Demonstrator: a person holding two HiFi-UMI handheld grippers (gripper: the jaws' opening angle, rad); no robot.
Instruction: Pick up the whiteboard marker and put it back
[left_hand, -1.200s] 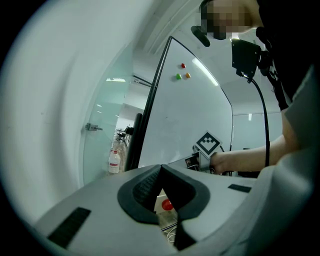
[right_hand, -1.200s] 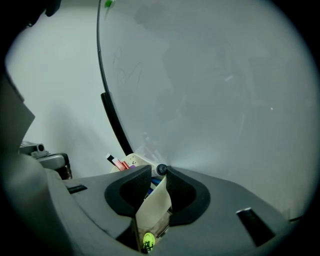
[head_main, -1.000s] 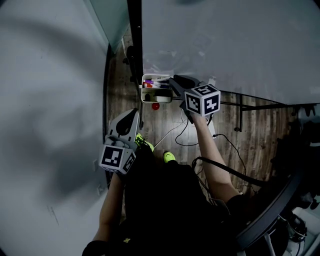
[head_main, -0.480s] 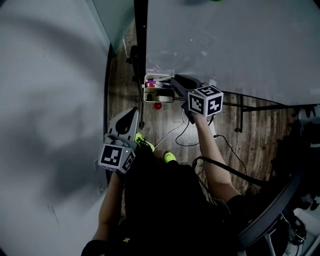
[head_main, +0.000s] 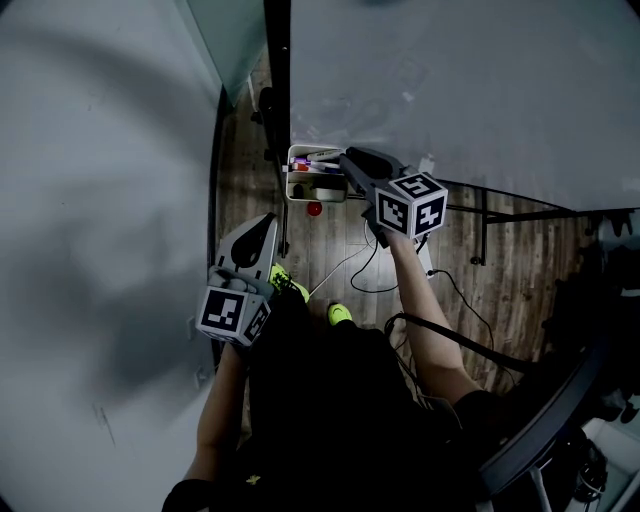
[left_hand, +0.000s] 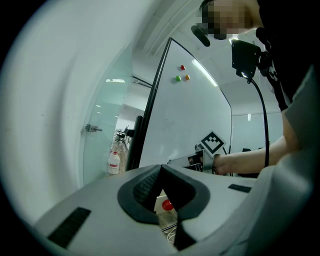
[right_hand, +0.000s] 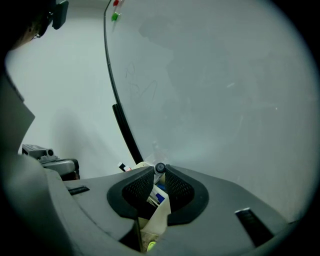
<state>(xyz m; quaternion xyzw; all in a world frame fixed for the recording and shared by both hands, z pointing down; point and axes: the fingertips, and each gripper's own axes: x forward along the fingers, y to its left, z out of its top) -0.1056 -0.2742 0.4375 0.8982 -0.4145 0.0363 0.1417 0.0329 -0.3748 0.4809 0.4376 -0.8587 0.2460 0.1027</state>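
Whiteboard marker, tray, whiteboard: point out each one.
whiteboard marker (right_hand: 159, 168), right gripper view, on its dark round end.
tray (right_hand: 157, 219), right gripper view, on its pale near wall.
whiteboard (head_main: 460, 90), head view, on the bare board face.

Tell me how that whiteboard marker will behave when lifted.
Probably stiff and light: the marker looks slim. Its round end suggests it rolls if dropped. The right gripper, jaws just closing, pinches it only at the tips, so it may pivot.
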